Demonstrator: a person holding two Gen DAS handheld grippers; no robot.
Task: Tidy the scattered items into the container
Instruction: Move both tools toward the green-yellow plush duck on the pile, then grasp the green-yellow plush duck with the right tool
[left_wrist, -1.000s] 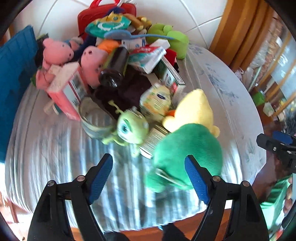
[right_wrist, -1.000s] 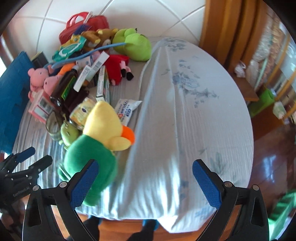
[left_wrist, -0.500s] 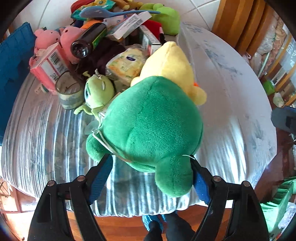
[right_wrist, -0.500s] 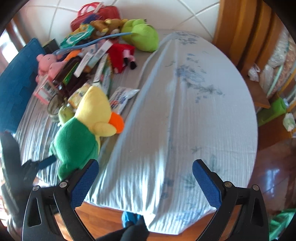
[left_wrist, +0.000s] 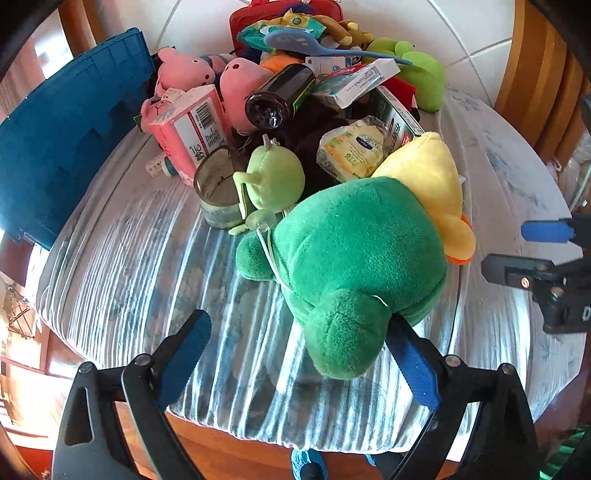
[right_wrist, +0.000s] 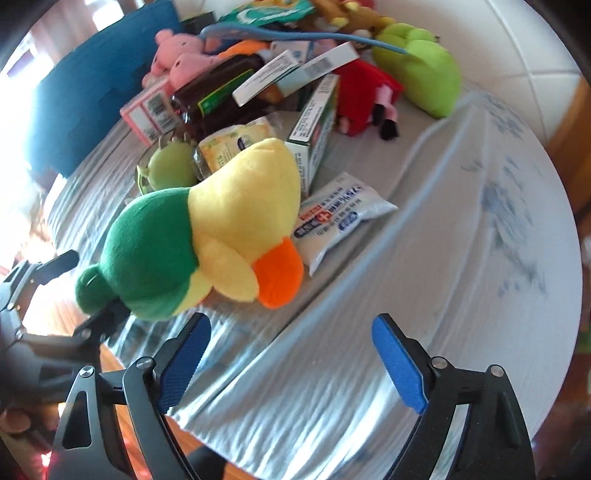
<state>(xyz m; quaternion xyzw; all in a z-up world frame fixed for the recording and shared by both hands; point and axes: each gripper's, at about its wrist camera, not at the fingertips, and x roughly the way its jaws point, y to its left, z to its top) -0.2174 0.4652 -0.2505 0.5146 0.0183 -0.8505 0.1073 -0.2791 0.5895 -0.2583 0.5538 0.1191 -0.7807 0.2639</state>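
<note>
Left wrist view: our left tongs (left_wrist: 295, 354) opening, one pad brushing the plush duck (left_wrist: 362, 258), whose green body lies mid-table (left_wrist: 122, 280). Soft, light, squashy; we'd pinch the body. Right tongs (right_wrist: 291, 362) at 3 o'clock, wide, closing, empty.

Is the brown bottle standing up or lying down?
Lying down. The brown bottle rests on its side on top of the toy pile, its round base facing the left camera and its green label turned sideways.
</note>
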